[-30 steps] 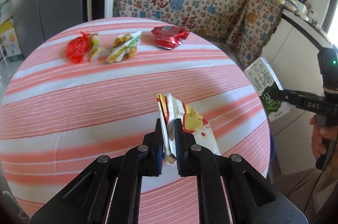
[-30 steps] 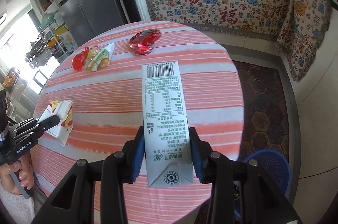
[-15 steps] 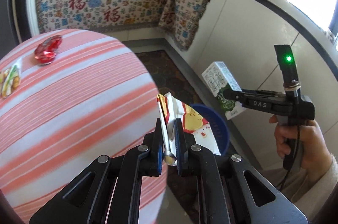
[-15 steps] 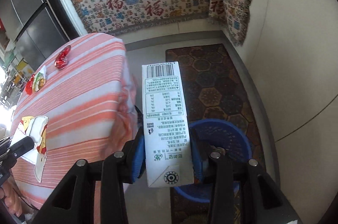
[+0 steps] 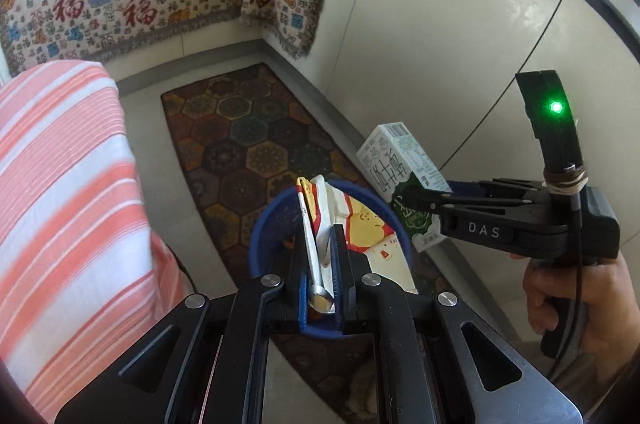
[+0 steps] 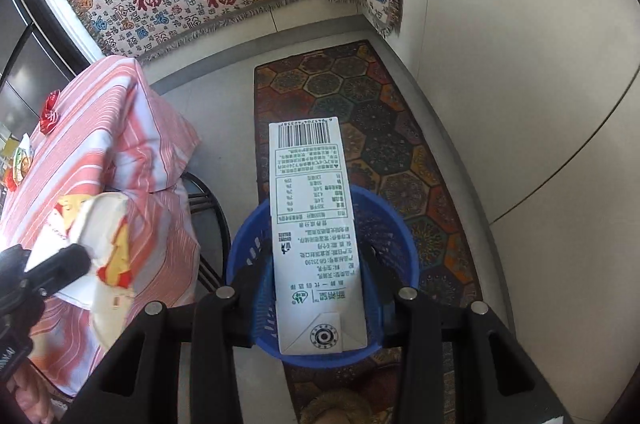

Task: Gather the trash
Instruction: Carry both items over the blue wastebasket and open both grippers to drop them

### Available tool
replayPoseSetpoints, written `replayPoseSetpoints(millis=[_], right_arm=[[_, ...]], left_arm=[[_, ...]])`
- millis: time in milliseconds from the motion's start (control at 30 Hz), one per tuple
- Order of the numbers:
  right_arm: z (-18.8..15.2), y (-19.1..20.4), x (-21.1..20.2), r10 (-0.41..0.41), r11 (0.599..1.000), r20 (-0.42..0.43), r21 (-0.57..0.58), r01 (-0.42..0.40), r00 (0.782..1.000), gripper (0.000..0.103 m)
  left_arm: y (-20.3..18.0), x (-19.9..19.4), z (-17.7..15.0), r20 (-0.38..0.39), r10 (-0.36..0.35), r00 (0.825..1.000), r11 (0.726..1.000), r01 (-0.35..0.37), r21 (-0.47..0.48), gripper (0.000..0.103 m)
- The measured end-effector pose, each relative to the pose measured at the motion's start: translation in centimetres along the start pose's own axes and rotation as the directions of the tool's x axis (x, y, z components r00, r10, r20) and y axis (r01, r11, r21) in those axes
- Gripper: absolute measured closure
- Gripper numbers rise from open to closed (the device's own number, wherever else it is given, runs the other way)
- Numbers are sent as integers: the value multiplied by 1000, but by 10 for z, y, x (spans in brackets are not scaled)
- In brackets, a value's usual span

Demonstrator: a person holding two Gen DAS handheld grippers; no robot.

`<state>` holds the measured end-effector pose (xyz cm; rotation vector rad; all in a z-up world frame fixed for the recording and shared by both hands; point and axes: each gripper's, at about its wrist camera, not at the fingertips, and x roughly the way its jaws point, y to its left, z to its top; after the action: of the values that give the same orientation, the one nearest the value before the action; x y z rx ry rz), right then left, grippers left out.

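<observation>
Carton (image 6: 316,248) first: the right gripper (image 6: 316,288) has its jaws spread to the carton's width and clamped on its sides, long axis pointing away, right above the blue bin (image 6: 400,236). Over on the left, the left gripper (image 5: 320,256) pinches a crumpled wrapper (image 5: 360,224) in nearly closed jaws, hanging over the same bin's rim (image 5: 260,224). Both loads sit over the opening; the carton looks better centred. Beyond, more wrappers (image 6: 48,112) wait on the striped tabletop (image 6: 100,128).
</observation>
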<state>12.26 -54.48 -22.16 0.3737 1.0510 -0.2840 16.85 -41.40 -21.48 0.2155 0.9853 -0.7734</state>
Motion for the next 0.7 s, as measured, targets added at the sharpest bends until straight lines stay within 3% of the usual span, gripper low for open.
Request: replayPoseSetpoints(millis=[300,700], right_arm=[[-6,-31,18,20,998,-39,52,-18,999,63],[-2,-33,28,58,994,-63,95,-52,996,63]], left_arm=[[-12,39,0,-51,15,999,1000,-15,15,95],[-18,75,-1,-104,27,994,999,-22,46,92]])
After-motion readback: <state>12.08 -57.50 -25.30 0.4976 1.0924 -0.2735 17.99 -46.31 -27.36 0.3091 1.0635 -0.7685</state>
